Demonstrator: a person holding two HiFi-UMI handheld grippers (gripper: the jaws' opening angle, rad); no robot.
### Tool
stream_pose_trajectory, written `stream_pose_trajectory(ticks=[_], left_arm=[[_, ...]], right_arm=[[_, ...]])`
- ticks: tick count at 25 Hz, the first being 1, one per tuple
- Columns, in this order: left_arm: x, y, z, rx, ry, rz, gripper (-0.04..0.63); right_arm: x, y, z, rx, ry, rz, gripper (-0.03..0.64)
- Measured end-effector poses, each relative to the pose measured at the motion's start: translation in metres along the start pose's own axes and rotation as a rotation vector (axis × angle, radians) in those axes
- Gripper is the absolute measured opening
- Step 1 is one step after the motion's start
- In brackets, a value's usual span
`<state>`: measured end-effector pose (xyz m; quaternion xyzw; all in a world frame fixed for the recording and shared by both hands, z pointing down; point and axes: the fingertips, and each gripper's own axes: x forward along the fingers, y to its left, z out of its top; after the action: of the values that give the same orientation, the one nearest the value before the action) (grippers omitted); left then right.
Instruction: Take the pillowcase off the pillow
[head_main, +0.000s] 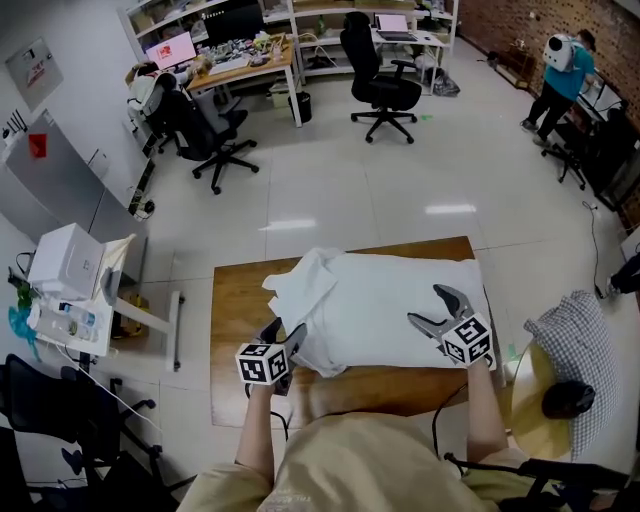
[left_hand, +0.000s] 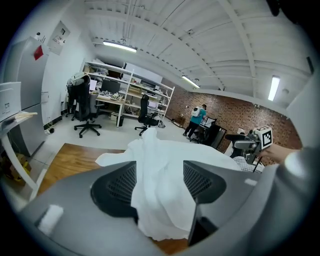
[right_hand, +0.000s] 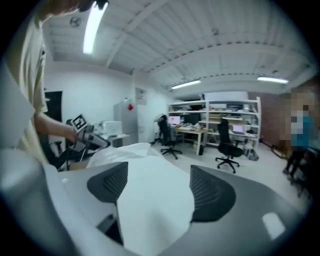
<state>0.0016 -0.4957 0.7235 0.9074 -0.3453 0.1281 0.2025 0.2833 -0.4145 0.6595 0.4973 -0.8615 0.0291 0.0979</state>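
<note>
1. Head view: the pillow lies flat on the wooden table. Its long axis runs left to right, along the table's near edge.
2. The pillowcase is bunched in loose folds at the pillow's left end. White on white, so we cannot tell how much of the pillow it covers.
3. The left hand-held gripper is at the near left corner of the bunch. The right hand-held gripper lies over the pillow's right part.
4. Left gripper view: the left hand-held gripper is clamped on a hanging wad of pillowcase, which trails away towards the pillow.
5. Right gripper view: the right hand-held gripper has its jaws wide apart, gripping nothing. The pillow's smooth white surface shows between them, running lengthwise away from the camera.
</note>
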Motion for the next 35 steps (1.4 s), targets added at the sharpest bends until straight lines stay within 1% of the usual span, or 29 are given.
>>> stream_pose_trajectory(ticks=[2, 3, 5, 7, 9, 11, 13, 15, 17, 19, 21, 22, 23, 24, 25, 27, 30, 33, 34, 35], left_arm=[[-0.004, 0.001, -0.009, -0.005, 0.01, 0.006, 0.275], [-0.006, 0.001, -0.013, -0.006, 0.014, 0.009, 0.275], [-0.008, -0.002, -0.018, -0.006, 0.017, 0.015, 0.276], [-0.008, -0.005, -0.023, -0.007, 0.019, 0.022, 0.278], [-0.008, -0.008, -0.031, -0.007, 0.022, 0.033, 0.282], [-0.01, -0.009, -0.036, -0.009, 0.021, 0.05, 0.284], [-0.014, -0.009, -0.037, -0.017, 0.014, 0.068, 0.284], [-0.015, -0.008, -0.037, -0.028, 0.004, 0.085, 0.284], [-0.015, -0.004, -0.037, -0.038, -0.004, 0.101, 0.284], [-0.016, 0.004, -0.038, -0.048, -0.007, 0.117, 0.284], [-0.018, 0.012, -0.038, -0.058, -0.008, 0.127, 0.284], [-0.018, 0.015, -0.038, -0.063, -0.009, 0.129, 0.284], [-0.018, 0.018, -0.038, -0.067, -0.009, 0.128, 0.284], [-0.018, 0.02, -0.037, -0.069, -0.007, 0.126, 0.284], [-0.017, 0.022, -0.037, -0.069, -0.005, 0.122, 0.284], [-0.016, 0.025, -0.037, -0.064, 0.0, 0.109, 0.284], [-0.013, 0.022, -0.038, -0.057, 0.006, 0.086, 0.284], [-0.005, 0.008, -0.038, -0.05, 0.02, 0.029, 0.287], [-0.002, 0.002, -0.04, -0.054, 0.028, -0.001, 0.301], [0.002, -0.005, -0.046, -0.058, 0.043, -0.029, 0.356]], right_arm=[[0.034, 0.038, -0.008, -0.143, 0.132, 0.133, 0.387], [0.049, 0.053, -0.015, -0.198, 0.196, 0.196, 0.395], [0.076, 0.076, -0.029, -0.278, 0.31, 0.313, 0.465], [0.099, 0.091, -0.045, -0.375, 0.419, 0.402, 0.496], [0.117, 0.096, -0.066, -0.489, 0.543, 0.459, 0.535], [0.131, 0.095, -0.09, -0.563, 0.658, 0.498, 0.569], [0.143, 0.088, -0.111, -0.591, 0.745, 0.52, 0.568], [0.153, 0.08, -0.132, -0.586, 0.819, 0.536, 0.561], [0.16, 0.074, -0.149, -0.561, 0.864, 0.544, 0.537], [0.166, 0.072, -0.159, -0.549, 0.885, 0.539, 0.48], [0.172, 0.073, -0.163, -0.543, 0.892, 0.54, 0.391], [0.173, 0.074, -0.16, -0.532, 0.888, 0.543, 0.32], [0.175, 0.075, -0.151, -0.512, 0.873, 0.543, 0.183], [0.177, 0.077, -0.136, -0.489, 0.844, 0.54, 0.097], [0.181, 0.079, -0.119, -0.47, 0.807, 0.536, 0.046], [0.186, 0.08, -0.098, -0.461, 0.765, 0.533, 0.028], [0.184, 0.075, -0.101, -0.456, 0.79, 0.523, 0.025], [0.186, 0.079, -0.093, -0.465, 0.763, 0.526, 0.025], [0.188, 0.079, -0.094, -0.471, 0.757, 0.521, 0.025], [0.188, 0.076, -0.093, -0.484, 0.754, 0.506, 0.026]])
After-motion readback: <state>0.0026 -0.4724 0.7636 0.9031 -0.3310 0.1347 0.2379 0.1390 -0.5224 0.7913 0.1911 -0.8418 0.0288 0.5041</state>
